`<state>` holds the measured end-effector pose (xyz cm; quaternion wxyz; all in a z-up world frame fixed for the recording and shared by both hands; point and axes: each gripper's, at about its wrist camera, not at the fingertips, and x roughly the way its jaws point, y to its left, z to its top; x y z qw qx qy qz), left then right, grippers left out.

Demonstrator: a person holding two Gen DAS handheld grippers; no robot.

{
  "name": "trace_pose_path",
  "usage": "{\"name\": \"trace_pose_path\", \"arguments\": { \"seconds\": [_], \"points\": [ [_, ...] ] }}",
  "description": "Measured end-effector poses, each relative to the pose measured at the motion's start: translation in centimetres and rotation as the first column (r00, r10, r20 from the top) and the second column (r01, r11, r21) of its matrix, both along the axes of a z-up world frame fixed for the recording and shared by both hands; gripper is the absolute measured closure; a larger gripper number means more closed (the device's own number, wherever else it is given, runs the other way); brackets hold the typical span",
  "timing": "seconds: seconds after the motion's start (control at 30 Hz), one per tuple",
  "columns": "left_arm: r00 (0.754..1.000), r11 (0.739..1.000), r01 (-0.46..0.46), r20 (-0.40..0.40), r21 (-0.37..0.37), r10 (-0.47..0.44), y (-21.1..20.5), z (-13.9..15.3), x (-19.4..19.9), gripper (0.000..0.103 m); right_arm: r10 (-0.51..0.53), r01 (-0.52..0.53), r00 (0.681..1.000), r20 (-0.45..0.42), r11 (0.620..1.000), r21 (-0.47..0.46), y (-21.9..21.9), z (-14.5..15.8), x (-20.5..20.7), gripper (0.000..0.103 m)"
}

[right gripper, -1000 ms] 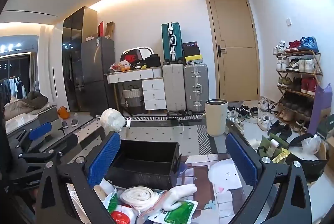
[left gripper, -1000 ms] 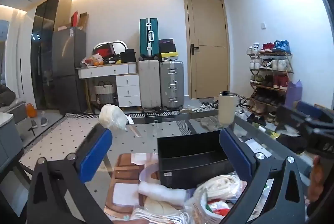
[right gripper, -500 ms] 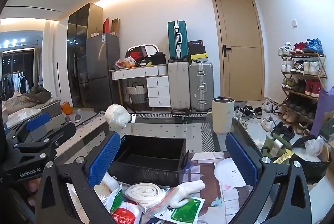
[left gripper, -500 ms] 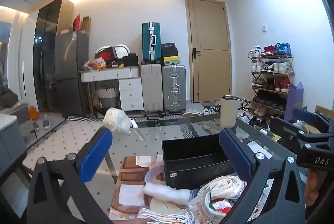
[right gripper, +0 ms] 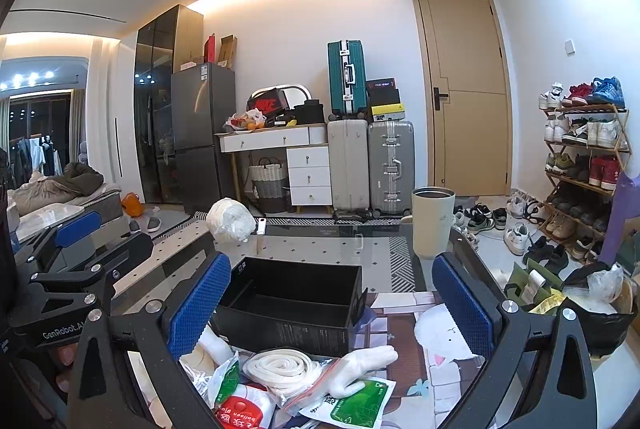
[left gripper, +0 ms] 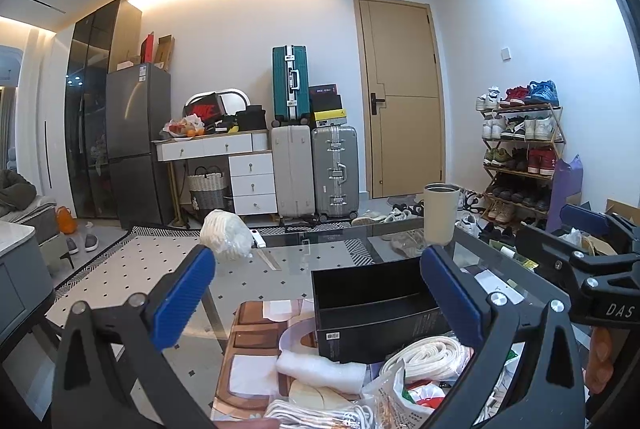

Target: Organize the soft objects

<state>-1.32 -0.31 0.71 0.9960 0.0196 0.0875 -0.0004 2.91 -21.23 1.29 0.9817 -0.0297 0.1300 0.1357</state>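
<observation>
Glass table (right gripper: 332, 249): one black open-top box (right gripper: 292, 303) stands near its middle. Interior visible from the right wrist view; nothing lies in it. In the left wrist view the same box (left gripper: 376, 309) stands just beyond the soft items.

Soft items lie in a loose pile on the table in front of the box, outside it: a coiled cream strap (right gripper: 282, 369) in a clear bag, a white foam roll (left gripper: 320, 367), a white glove-like piece (right gripper: 360, 365), a green-printed packet (right gripper: 356, 405) and a red-printed packet (right gripper: 240, 411). The strap bag touches the box's near wall.

A wrapped white bundle (right gripper: 230, 221) sits apart at the far left of the table. A cream tumbler (right gripper: 432, 223) stands upright at the far right; its contents cannot be judged.

Left gripper (left gripper: 316, 301): jaws spread wide, nothing between them, held above the pile. Right gripper (right gripper: 330, 305): jaws likewise spread wide and empty, framing the box
</observation>
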Motion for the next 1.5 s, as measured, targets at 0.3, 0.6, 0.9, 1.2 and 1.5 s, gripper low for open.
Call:
{"name": "trace_pose_path", "arguments": {
  "seconds": [0.3,0.6,0.9,1.2,1.5],
  "points": [
    [1.0,1.0,-0.01,0.001,-0.007,0.01,0.28,0.06,0.0,0.0,0.011,-0.011,1.0,-0.004,1.0,-0.006,0.1,-0.18,0.09,0.001],
    [1.0,1.0,-0.021,0.011,-0.004,0.021,0.29,0.05,-0.01,0.0,0.016,-0.016,1.0,-0.003,1.0,-0.007,0.18,-0.27,0.06,0.001],
    [0.999,1.0,-0.026,0.021,-0.001,0.026,0.21,0.18,0.09,0.0,0.021,-0.021,1.0,-0.001,1.0,-0.01,0.42,-0.31,0.17,0.001],
    [0.999,1.0,-0.027,0.019,-0.004,0.027,0.33,-0.05,0.21,0.0,0.021,-0.021,1.0,-0.002,1.0,-0.01,0.44,-0.37,0.13,0.001],
    [0.999,0.999,-0.032,0.025,-0.01,0.032,0.48,-0.19,0.04,0.0,0.034,-0.034,0.999,-0.006,0.999,-0.012,0.67,-0.36,0.06,0.001]
  ]
}}
